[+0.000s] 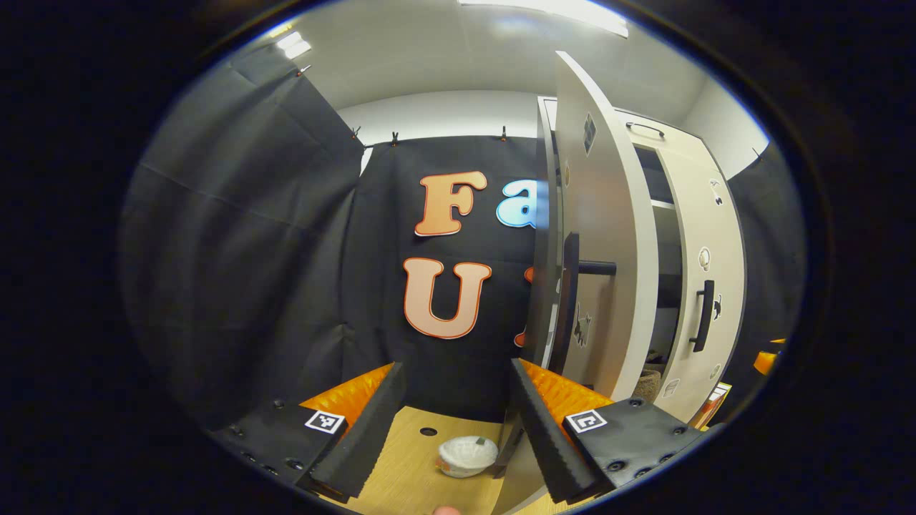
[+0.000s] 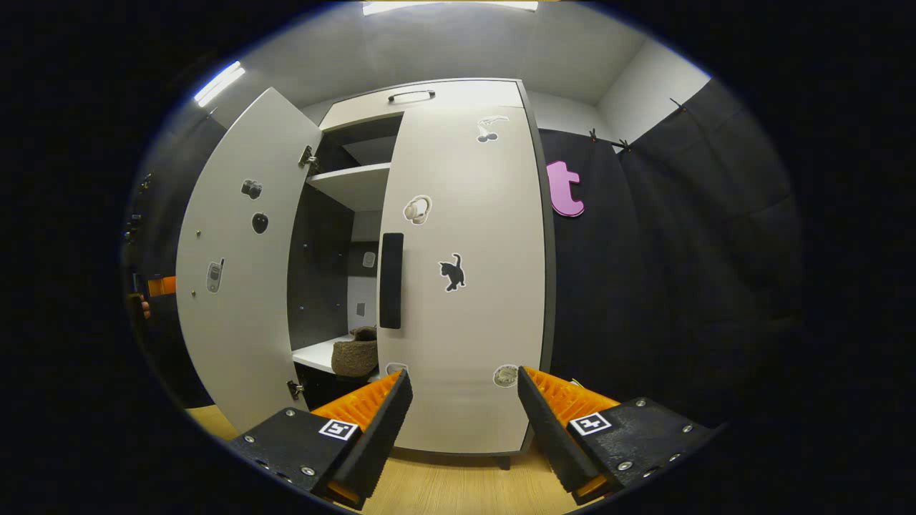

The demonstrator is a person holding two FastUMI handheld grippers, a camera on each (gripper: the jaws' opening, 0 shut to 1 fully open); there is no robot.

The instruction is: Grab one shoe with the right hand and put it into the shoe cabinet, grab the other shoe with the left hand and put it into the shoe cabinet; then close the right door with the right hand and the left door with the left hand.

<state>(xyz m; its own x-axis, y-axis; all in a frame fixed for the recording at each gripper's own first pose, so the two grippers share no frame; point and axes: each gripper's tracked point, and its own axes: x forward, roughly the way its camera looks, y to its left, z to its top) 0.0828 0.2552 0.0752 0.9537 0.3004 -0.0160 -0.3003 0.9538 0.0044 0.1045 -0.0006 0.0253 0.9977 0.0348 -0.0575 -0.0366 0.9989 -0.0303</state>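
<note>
Left gripper view: the left gripper point(image 1: 454, 422) is released, its two fingers point(image 1: 365, 429) spread apart with nothing between them. Beyond the right finger stands the shoe cabinet point(image 1: 647, 150), seen nearly edge-on. Its left door point(image 1: 597, 236) swings out toward the camera, the dark bar handle point(image 1: 570, 300) lying just above the right fingertip. Farther right is the right door point(image 1: 705, 286), almost closed, with its own handle point(image 1: 705, 315). Low in the gap between the two doors a brownish shoe point(image 1: 647, 383) rests inside. Between the fingers, on the wooden floor point(image 1: 401, 472), sits a small white bowl-shaped object point(image 1: 467, 455) — apart from both fingertips.

Right gripper view: the right gripper point(image 2: 465, 415) is likewise released, fingers point(image 2: 376, 429) parted and empty. Directly ahead, spanning the gap between the fingertips, is the cabinet's right door point(image 2: 465, 286) — shut or nearly so — carrying a vertical dark handle point(image 2: 391, 280) above the left fingertip and several stickers, among them a black cat point(image 2: 452, 272). Above and left of the left finger the left door point(image 2: 240, 265) stands wide open, exposing a shelf point(image 2: 351, 182) and the dark interior. On the lower shelf, just above the left fingertip, lies a brown shoe point(image 2: 356, 354); whether a second shoe sits behind it cannot be told.
</note>
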